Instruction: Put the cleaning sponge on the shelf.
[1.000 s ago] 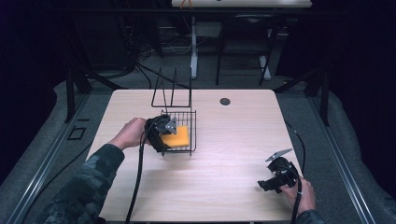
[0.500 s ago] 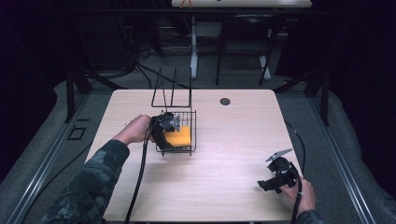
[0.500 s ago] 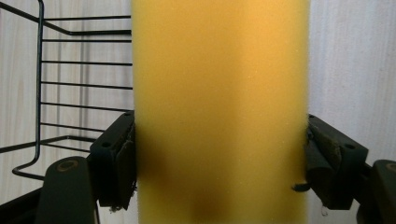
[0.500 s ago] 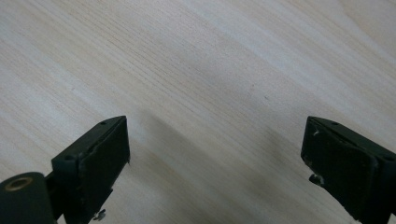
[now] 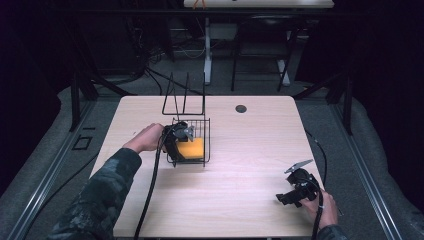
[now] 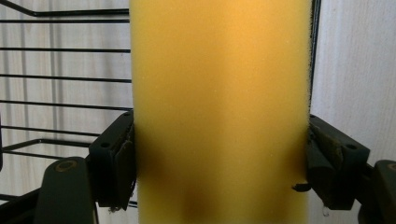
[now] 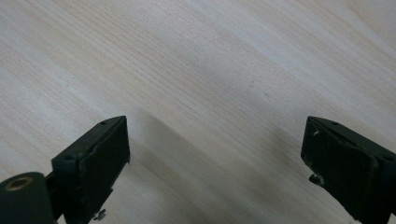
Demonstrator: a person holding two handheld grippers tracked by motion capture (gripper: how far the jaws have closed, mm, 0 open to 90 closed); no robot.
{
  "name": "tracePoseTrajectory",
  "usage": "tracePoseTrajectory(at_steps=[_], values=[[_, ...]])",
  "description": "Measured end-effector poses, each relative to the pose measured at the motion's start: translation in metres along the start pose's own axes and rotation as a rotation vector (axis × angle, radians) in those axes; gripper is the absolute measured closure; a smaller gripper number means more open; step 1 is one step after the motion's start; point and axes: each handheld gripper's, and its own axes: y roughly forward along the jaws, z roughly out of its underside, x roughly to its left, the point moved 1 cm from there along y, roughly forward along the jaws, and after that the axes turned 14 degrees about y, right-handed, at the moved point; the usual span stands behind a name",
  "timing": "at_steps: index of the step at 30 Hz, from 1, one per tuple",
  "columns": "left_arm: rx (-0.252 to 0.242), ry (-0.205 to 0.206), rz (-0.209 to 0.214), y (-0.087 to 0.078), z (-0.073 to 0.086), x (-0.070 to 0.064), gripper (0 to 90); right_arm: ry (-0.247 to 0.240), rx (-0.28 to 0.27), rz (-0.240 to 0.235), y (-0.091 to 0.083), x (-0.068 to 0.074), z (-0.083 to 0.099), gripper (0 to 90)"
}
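Note:
A yellow sponge (image 5: 192, 148) stands inside a small black wire basket (image 5: 207, 131) left of the table's middle. My left gripper (image 5: 181, 137) reaches into the basket from the left. In the left gripper view the yellow sponge (image 6: 219, 93) runs upright between the two pads (image 6: 122, 158), touching both, so my left gripper (image 6: 219, 161) is shut on it, with the basket's wires (image 6: 65, 77) behind. My right gripper (image 5: 286, 198) rests low at the table's front right, jaws wide apart. In the right gripper view my right gripper (image 7: 217, 158) holds nothing over bare wood.
Tall black wire uprights (image 5: 184, 95) rise just behind the basket. A small dark round disc (image 5: 241, 108) lies near the far edge of the light wooden table (image 5: 250, 150). Cables trail from both grippers toward the front edge.
My left hand and gripper have moved a little to the right and away from me, farther into the basket around the sponge. The right gripper has stayed still.

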Motion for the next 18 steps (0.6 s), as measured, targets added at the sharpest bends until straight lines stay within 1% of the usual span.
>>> tracePoseTrajectory(at_steps=[1, 3, 4, 5, 6, 8, 9, 11, 12, 14, 16, 17, 18], values=[[0.0, 0.001, 0.005, 0.0004, -0.0001, 0.0002, 22.6, 0.002, 0.001, 0.0, 0.0, 0.0001, 0.0, 7.5], [0.003, 0.008, 0.01, 0.001, -0.0008, 0.0003, 22.0, -0.011, 0.006, 0.005, -0.001, -0.0004, 0.0, 7.5], [0.005, 0.012, 0.013, 0.0014, -0.0012, 0.0005, 21.4, -0.001, 0.006, 0.005, -0.0015, 0.0007, 0.0001, 7.5], [0.001, 0.012, 0.013, 0.0017, -0.0016, 0.0002, 20.3, -0.004, 0.003, 0.009, -0.0019, 0.0006, 0.0002, 7.5], [0.003, 0.013, 0.01, 0.0015, -0.002, 0.0006, 19.7, 0.0, 0.002, 0.002, -0.0017, 0.0011, 0.0002, 7.5], [0.007, 0.016, 0.003, 0.0016, -0.0022, 0.0012, 15.1, 0.001, 0.005, 0.006, -0.0017, 0.0007, 0.0002, 7.5], [0.005, 0.023, 0.002, 0.0014, -0.0023, 0.0013, 14.3, 0.002, 0.006, 0.006, -0.0017, 0.0006, 0.0002, 7.5], [0.015, 0.025, -0.012, 0.0013, -0.0023, 0.0013, 14.1, -0.002, 0.007, 0.006, -0.0013, 0.0003, 0.0002, 7.5], [0.011, 0.024, -0.017, 0.0009, -0.0019, 0.0013, 13.1, 0.003, 0.007, 0.004, -0.0016, 0.0007, 0.0002, 7.5], [0.014, 0.025, -0.041, -0.0007, -0.0008, 0.0015, 10.4, 0.004, 0.005, 0.002, -0.0019, 0.0005, 0.0001, 7.5], [0.002, 0.012, -0.053, -0.0027, 0.0004, 0.0006, 7.5, 0.002, 0.006, 0.001, -0.0019, 0.0001, 0.0002, 7.5], [0.007, 0.016, -0.064, -0.0042, 0.0011, 0.0007, 6.4, 0.002, 0.006, 0.001, -0.0019, 0.0, 0.0002, 7.5], [0.001, 0.006, -0.068, -0.005, 0.0017, 0.0001, 5.7, 0.001, 0.006, 0.002, -0.0019, 0.0, 0.0002, 7.5]])
